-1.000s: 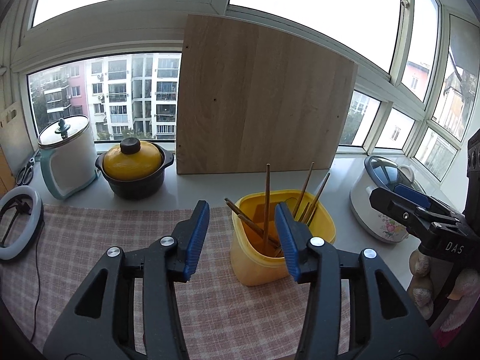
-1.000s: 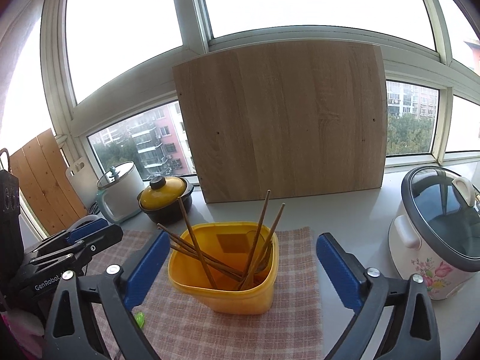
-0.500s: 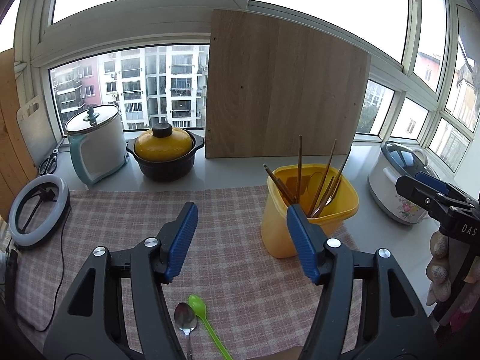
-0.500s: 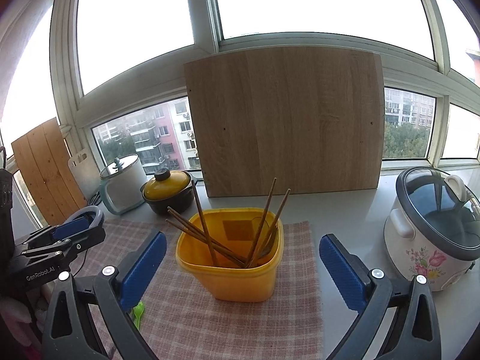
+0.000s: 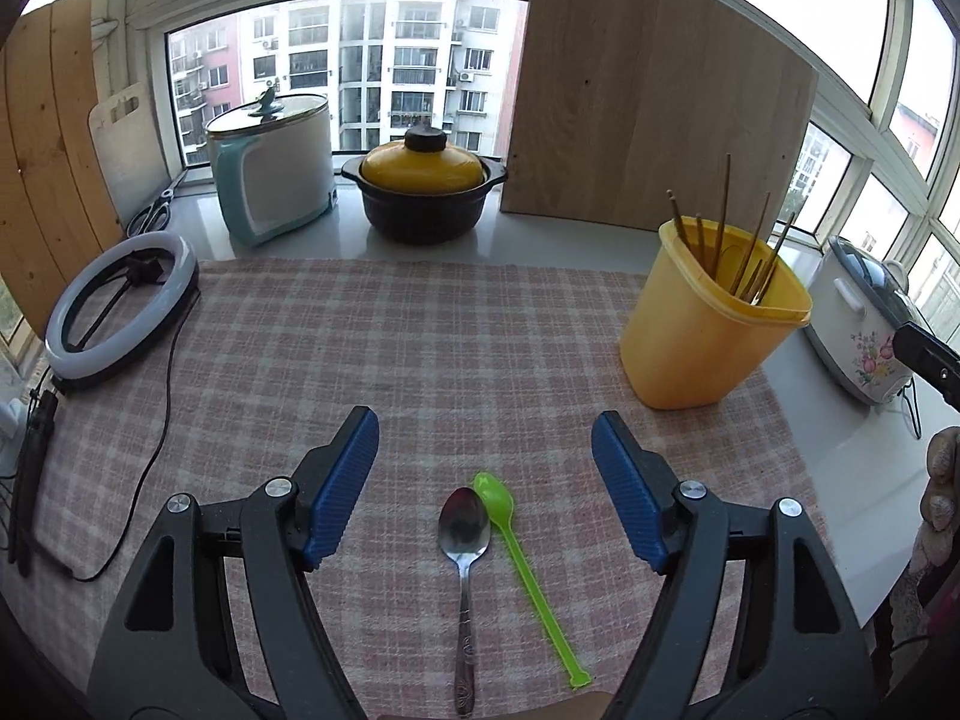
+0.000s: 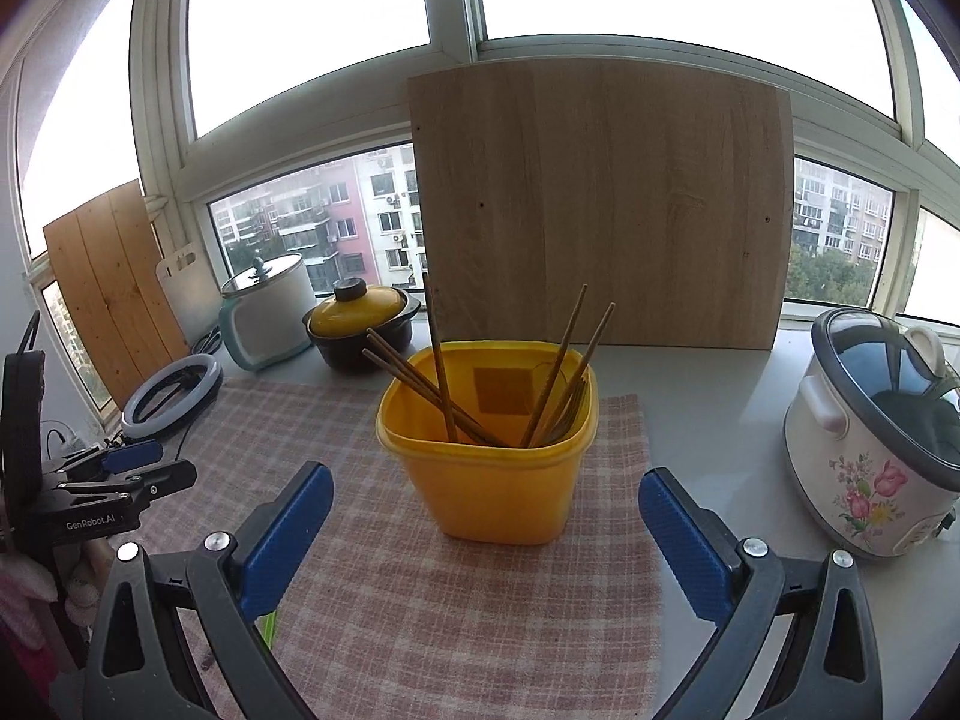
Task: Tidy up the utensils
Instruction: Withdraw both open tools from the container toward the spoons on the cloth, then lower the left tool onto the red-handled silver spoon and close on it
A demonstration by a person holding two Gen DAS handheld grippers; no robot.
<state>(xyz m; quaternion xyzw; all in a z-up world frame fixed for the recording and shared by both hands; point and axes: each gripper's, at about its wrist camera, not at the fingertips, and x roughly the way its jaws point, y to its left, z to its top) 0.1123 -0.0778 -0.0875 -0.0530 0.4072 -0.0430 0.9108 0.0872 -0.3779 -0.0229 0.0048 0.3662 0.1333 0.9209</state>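
Place: home kitchen counter by windows.
Signs: rice cooker (image 6: 870, 450), clay pot (image 5: 423, 192), chopstick tub (image 6: 489, 450), checked cloth (image 5: 420, 360).

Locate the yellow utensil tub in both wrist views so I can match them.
Left wrist: yellow tub sits right of centre, on the right edge of the checked cloth, chopsticks sticking out.
Right wrist: yellow tub sits at centre, just beyond the open right tongs.
Shared landmark: the wooden board leaning on the window behind the tub; the floral rice cooker stands to its right.
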